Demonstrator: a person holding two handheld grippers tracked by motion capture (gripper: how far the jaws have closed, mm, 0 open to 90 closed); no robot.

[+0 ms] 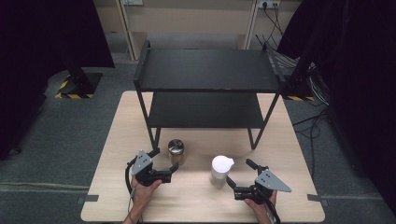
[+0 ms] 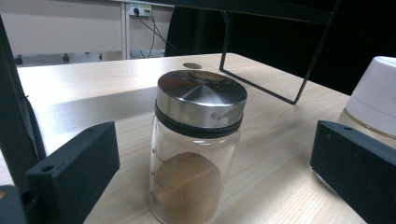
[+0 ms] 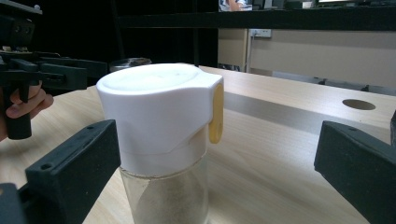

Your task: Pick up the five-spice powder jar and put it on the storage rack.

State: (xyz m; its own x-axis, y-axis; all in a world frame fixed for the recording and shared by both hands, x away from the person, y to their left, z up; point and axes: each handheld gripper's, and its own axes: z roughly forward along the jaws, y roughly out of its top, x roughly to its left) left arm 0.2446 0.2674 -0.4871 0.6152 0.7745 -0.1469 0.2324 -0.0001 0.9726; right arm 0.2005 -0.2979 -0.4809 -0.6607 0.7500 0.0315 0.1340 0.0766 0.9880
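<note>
Position each jar squarely between its gripper's jaws before closing. The glass jar with the steel lid (image 2: 198, 154) stands upright on the table (image 1: 196, 200), just in front of the rack's front left leg, and sits slightly left of centre in the left gripper view. Shift the left gripper (image 1: 164, 164) a little so both jaws meet the glass evenly below the lid, not on the lid's edge. The jaws stand wide apart and hold nothing.

The white-capped jar (image 3: 161, 140) stands upright near the table's middle, to the right of the first jar and apart from it. In the right gripper view it lies closer to one jaw than the other. Centre the right gripper (image 1: 239, 176) likewise; its jaws are also spread wide with nothing between them. Grip the clear body under the cap, since the cap overhangs and carries a yellow tab at its side.

The steel-lidded jar is clear glass, about a third full of brown powder. The other jar holds a paler powder.

The black two-tier rack (image 1: 208, 77) stands behind both jars.
</note>
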